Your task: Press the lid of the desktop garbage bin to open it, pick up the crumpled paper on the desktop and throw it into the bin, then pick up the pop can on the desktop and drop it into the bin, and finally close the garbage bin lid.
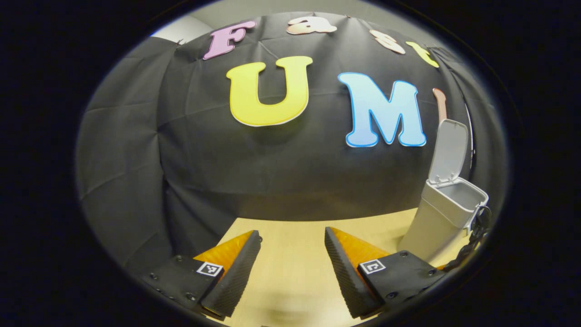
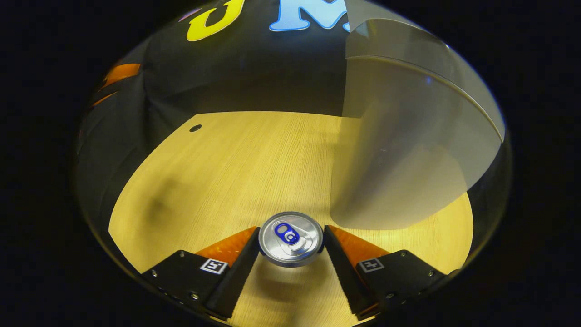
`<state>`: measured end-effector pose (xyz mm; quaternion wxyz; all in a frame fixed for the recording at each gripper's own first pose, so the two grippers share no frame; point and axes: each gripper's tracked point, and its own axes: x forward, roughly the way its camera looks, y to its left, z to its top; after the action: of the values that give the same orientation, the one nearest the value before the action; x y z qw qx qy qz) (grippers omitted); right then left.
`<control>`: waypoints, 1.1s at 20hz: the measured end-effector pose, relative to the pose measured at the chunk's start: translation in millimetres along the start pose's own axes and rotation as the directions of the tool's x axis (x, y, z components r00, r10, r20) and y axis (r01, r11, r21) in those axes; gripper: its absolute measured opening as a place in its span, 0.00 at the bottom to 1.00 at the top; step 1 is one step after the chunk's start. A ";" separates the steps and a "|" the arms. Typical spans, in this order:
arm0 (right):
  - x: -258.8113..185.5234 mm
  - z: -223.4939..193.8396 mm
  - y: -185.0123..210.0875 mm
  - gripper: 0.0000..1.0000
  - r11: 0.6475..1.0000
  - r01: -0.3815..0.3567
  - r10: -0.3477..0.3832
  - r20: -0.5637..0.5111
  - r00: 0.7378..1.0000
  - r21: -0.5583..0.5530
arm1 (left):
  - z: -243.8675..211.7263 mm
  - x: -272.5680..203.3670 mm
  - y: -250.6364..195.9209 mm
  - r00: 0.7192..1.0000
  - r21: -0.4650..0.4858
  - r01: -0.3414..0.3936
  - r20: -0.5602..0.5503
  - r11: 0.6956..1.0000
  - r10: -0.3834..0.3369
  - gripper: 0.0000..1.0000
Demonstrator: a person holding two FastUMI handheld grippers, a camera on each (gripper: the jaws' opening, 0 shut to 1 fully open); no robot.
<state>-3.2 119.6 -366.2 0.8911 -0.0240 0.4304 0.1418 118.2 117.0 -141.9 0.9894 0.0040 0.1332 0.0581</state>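
Observation:
In the right gripper view, a pop can (image 2: 290, 238) stands upright with its silver top and blue tab toward the camera. My right gripper (image 2: 290, 231) is shut on it, one finger pressed against each side. The grey garbage bin (image 2: 399, 150) rises close on the right of the can. In the left gripper view the bin (image 1: 435, 222) stands at the far right of the wooden table (image 1: 290, 272), with its lid (image 1: 449, 150) tipped up and open. My left gripper (image 1: 292, 234) is open over bare table, well to the left of the bin, with nothing between its fingers.
The black cloth wall closes the table's back edge. A small dark hole (image 2: 195, 128) marks the tabletop near its far left corner. A black coiled cable (image 1: 476, 229) hangs beside the bin's right side.

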 end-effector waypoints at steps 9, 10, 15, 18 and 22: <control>-8.9 14.1 -3.6 0.84 1.000 -0.001 0.000 0.036 0.999 0.030 | -1.0 6.3 -9.2 1.000 -0.005 0.017 -0.006 1.000 -0.018 0.94; -12.8 16.7 -3.7 0.85 0.999 -0.003 0.002 0.045 0.999 0.036 | -1.0 7.2 -10.7 1.000 -0.006 0.022 -0.007 1.000 -0.022 0.94; -32.6 44.8 -2.1 0.85 0.997 -0.019 0.011 0.115 0.993 0.072 | -1.2 11.0 -19.7 0.999 -0.010 0.040 -0.010 0.999 -0.040 0.94; -45.9 65.7 0.1 0.84 0.994 -0.036 0.019 0.165 0.986 0.100 | -2.7 14.1 -25.9 0.999 -0.014 0.052 -0.015 0.999 -0.052 0.94; -66.9 99.0 3.9 0.84 0.990 -0.067 0.034 0.245 0.969 0.128 | -3.2 16.7 -36.3 0.997 -0.021 0.074 -0.018 0.997 -0.074 0.94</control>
<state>31.6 124.2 -251.9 0.9327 0.0647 0.3274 0.1368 137.4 82.9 -150.2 0.9895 -0.0116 0.1421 0.0230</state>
